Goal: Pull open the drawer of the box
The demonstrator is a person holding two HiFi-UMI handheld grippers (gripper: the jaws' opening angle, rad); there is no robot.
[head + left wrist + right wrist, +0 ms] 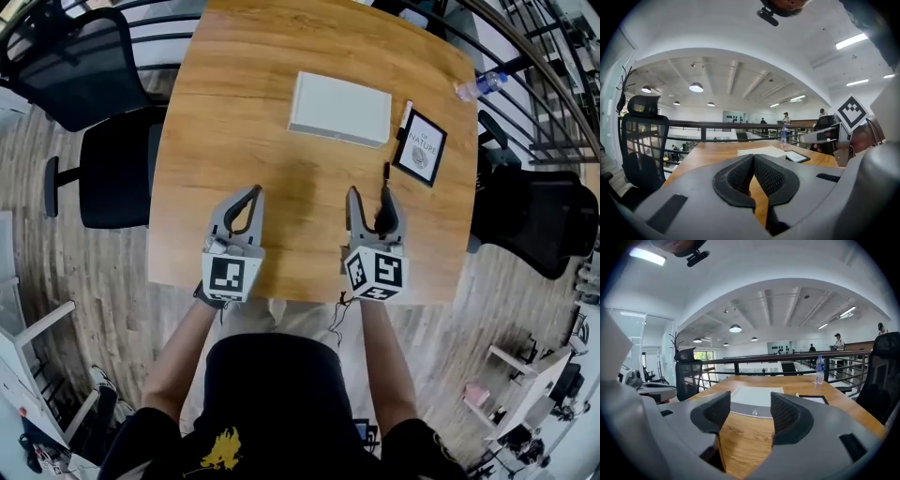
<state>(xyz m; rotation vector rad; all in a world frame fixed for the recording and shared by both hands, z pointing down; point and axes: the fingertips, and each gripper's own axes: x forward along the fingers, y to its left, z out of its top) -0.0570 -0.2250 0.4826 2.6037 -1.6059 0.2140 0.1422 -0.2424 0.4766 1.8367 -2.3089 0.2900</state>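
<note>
The flat white box (339,109) lies ahead on the desk (234,112), probably light and slippy, so take its small front knob (754,412) with your right tool (370,199), jaws apart and empty; your left tool (255,191) is closed, empty

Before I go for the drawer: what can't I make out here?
- Box drawer front: head view shows only its top.
- Drawer outline: right gripper view shows a small knob, seams too faint.
- Box's near edge: left gripper view, partly behind the shut left gripper.
- Framed card small print: too small.
</note>
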